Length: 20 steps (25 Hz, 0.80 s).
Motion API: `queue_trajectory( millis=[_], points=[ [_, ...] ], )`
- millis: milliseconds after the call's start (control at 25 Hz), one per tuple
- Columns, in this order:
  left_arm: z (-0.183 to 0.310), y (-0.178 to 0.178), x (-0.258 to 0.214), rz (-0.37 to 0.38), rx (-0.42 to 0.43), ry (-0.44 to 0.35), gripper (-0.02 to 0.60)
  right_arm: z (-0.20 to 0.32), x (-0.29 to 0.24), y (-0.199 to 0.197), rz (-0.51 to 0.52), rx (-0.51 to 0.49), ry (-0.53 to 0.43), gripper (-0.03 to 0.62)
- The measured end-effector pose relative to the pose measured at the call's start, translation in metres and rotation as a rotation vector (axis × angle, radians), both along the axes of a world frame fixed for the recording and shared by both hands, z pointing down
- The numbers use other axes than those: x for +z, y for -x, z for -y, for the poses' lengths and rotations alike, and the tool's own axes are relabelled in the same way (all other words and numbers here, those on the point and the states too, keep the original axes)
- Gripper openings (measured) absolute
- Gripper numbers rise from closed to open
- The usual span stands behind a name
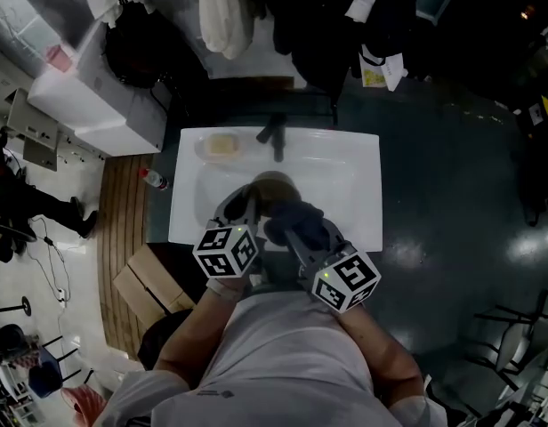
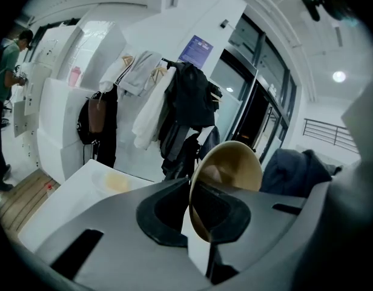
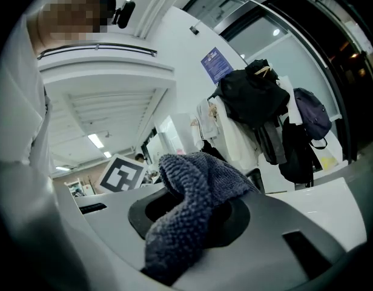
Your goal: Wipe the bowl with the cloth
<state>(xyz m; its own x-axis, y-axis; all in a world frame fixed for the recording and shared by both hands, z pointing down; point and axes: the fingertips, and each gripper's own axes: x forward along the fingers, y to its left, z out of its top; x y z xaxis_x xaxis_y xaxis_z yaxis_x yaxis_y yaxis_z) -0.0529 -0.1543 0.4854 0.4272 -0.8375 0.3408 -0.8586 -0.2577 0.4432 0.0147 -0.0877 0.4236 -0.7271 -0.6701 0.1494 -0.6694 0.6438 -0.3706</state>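
So, left tongs (image 2: 197,220) clamped the round tan bowl (image 2: 232,165) by its rim, right tongs (image 3: 189,220) pinched the fuzzy blue-grey cloth (image 3: 195,190); wiping seemed next, cloth needing to go inside.

I take this for a shared indoor workspace, a lab or office floor rather than a home. A white washbasin (image 1: 363,163) with a dark faucet (image 1: 276,136) stands on a dark glossy floor (image 1: 434,265), beside a strip of wooden decking (image 1: 123,229) and a cardboard box (image 1: 148,285). Behind it hang crowded coats and bags (image 2: 186,102) (more than one person's, by the look). I also see tall glass doors (image 2: 259,111), a blue poster (image 2: 197,50), white cabinets (image 2: 59,120), a ceiling light (image 2: 338,76) and a person (image 2: 6,65) standing far off.
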Motion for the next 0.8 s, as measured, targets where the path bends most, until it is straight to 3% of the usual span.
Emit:
queue_trajectory(
  millis=[160, 520, 800],
  points=[
    [-0.010, -0.022, -0.005, 0.019, 0.062, -0.021, 0.021, 0.010, 0.003, -0.010, 0.020, 0.052, 0.021, 0.063],
    [-0.021, -0.044, -0.007, 0.021, 0.108, -0.019, 0.023, 0.034, 0.013, -0.036, 0.121, 0.173, 0.116, 0.063],
    [-0.029, -0.060, -0.011, 0.056, 0.146, -0.029, 0.051, 0.042, 0.026, -0.047, 0.074, 0.268, 0.175, 0.063]
  ],
)
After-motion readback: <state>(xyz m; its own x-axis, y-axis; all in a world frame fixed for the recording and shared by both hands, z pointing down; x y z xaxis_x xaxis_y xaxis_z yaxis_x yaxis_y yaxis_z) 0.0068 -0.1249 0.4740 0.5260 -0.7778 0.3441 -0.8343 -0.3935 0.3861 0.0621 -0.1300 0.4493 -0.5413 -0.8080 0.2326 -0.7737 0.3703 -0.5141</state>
